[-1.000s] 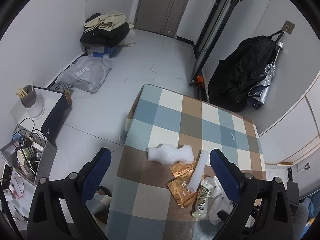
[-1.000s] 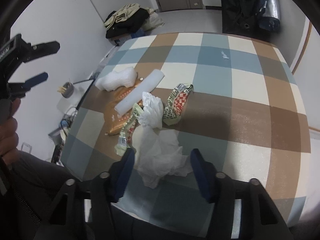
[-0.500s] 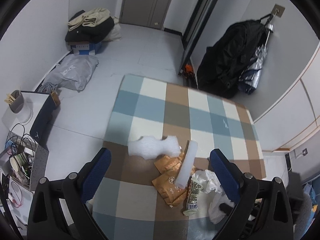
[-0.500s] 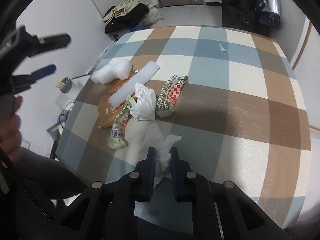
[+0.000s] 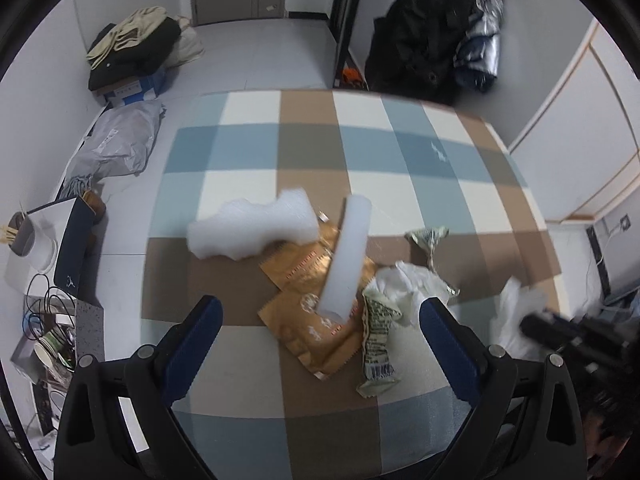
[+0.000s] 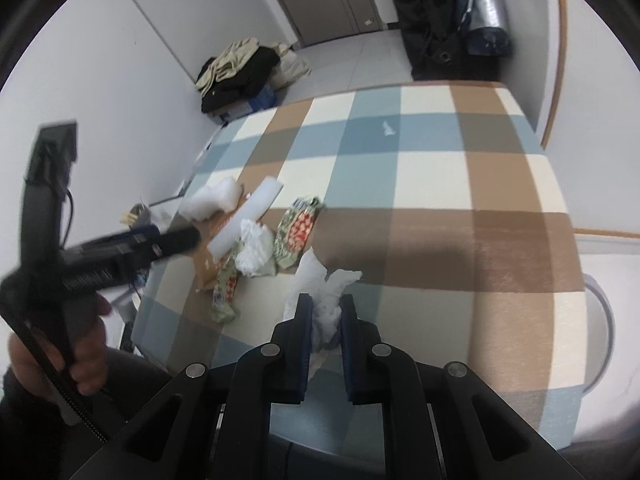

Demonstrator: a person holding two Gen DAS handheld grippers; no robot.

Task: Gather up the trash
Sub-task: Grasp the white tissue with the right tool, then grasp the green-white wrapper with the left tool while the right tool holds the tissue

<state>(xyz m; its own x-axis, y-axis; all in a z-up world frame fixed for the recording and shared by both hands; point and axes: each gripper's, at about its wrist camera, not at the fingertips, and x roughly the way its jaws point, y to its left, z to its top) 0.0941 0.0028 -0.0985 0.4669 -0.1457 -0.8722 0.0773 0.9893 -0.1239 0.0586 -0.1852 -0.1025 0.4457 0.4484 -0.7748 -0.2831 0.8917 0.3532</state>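
Trash lies on the checkered table (image 5: 320, 152): a white foam block (image 5: 252, 230), a white foam stick (image 5: 346, 256), gold wrappers (image 5: 316, 320), a green snack wrapper (image 5: 376, 344), a crumpled tissue (image 5: 412, 284) and a red-green wrapper (image 6: 298, 230). My left gripper (image 5: 320, 328) is open and empty above the gold wrappers. My right gripper (image 6: 325, 320) is shut on a white tissue (image 6: 326, 284) and holds it lifted off the table; the tissue also shows in the left wrist view (image 5: 516, 312).
A white round bin rim (image 6: 600, 320) shows past the table's right edge. A small paper scrap (image 6: 388, 130) lies far on the table. Clothes on a box (image 5: 136, 52), a grey bag (image 5: 120, 144) and a cluttered side shelf (image 5: 48, 312) stand left.
My right gripper closed on the white tissue and lifted it up and to the right. My left gripper moved right over the trash pile and stayed open.
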